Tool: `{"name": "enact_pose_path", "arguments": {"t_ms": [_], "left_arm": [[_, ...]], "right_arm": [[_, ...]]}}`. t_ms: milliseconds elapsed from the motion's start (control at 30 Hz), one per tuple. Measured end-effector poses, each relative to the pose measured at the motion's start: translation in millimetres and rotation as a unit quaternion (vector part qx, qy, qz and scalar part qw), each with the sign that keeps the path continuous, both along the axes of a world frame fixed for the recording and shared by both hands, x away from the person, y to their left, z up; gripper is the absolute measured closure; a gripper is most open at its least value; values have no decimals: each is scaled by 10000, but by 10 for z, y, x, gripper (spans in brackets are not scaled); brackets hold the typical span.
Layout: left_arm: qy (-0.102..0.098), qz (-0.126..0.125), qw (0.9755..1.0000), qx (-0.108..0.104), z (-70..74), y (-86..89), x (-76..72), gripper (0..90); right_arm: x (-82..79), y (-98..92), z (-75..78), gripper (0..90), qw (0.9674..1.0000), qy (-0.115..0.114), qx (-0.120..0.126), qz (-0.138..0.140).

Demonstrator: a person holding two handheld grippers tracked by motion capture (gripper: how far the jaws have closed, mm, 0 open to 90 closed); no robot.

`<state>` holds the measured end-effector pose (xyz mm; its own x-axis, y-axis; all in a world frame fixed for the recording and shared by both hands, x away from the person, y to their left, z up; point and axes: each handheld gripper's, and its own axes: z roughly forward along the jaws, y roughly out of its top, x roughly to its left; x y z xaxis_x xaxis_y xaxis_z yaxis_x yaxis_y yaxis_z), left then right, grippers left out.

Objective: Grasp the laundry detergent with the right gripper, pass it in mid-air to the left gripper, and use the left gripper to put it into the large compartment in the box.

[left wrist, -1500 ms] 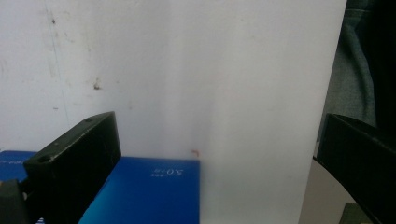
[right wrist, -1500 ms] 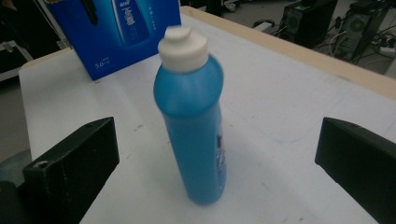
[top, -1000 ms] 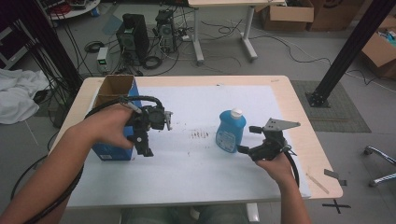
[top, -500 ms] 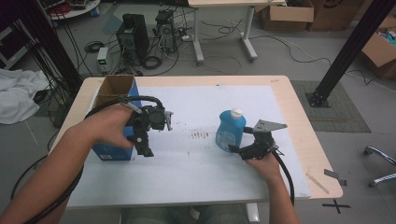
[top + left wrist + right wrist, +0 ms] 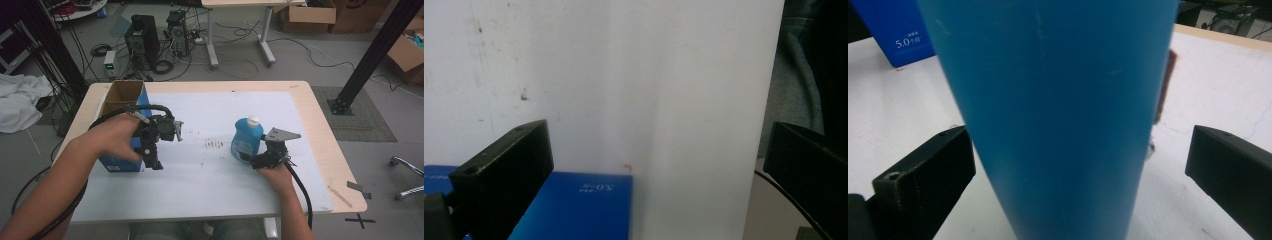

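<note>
a white sheet [image 5: 200, 180] covers the wooden tabletop [image 5: 327, 150]. the blue bottle [image 5: 246, 140] stands just ahead of the right tool [image 5: 252, 159]. the open blue box [image 5: 122, 100] sits beside the left tool [image 5: 152, 162].

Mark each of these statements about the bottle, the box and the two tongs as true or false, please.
1. The blue plastic bottle with a white cap stands upright on the white mat. True.
2. The right tongs are shut on the bottle. False: the jaws stand open on either side of it, with a gap.
3. The blue cardboard box has its top open. True.
4. The left tongs hold the box. False: they are open and point down at the mat beside it.
5. The bottle lies inside the box. False: it stands apart, on the mat.
</note>
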<state>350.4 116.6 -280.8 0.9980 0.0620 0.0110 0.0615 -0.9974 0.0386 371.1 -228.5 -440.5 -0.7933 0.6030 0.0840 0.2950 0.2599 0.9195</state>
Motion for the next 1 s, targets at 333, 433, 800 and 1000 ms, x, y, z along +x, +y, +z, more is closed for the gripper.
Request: {"name": "enact_pose_path", "arguments": {"t_ms": [333, 433, 800, 1000], "left_arm": [[-1, 22, 10000, 17, -19, 4, -1, 1], [-13, 26, 10000, 14, -21, 9, -3, 1], [-3, 40, 10000, 38, -21, -3, 2, 1], [10, 60, 10000, 42, -22, -1, -1, 1]], "right_arm": [[40, 88, -29, 0, 9999, -94, -22, -67], [40, 91, -34, 20, 9999, -120, -14, -89], [9, 76, -28, 134, 9996, -235, 48, -171], [-3, 77, -17, 184, 9995, -298, 26, -134]]}}
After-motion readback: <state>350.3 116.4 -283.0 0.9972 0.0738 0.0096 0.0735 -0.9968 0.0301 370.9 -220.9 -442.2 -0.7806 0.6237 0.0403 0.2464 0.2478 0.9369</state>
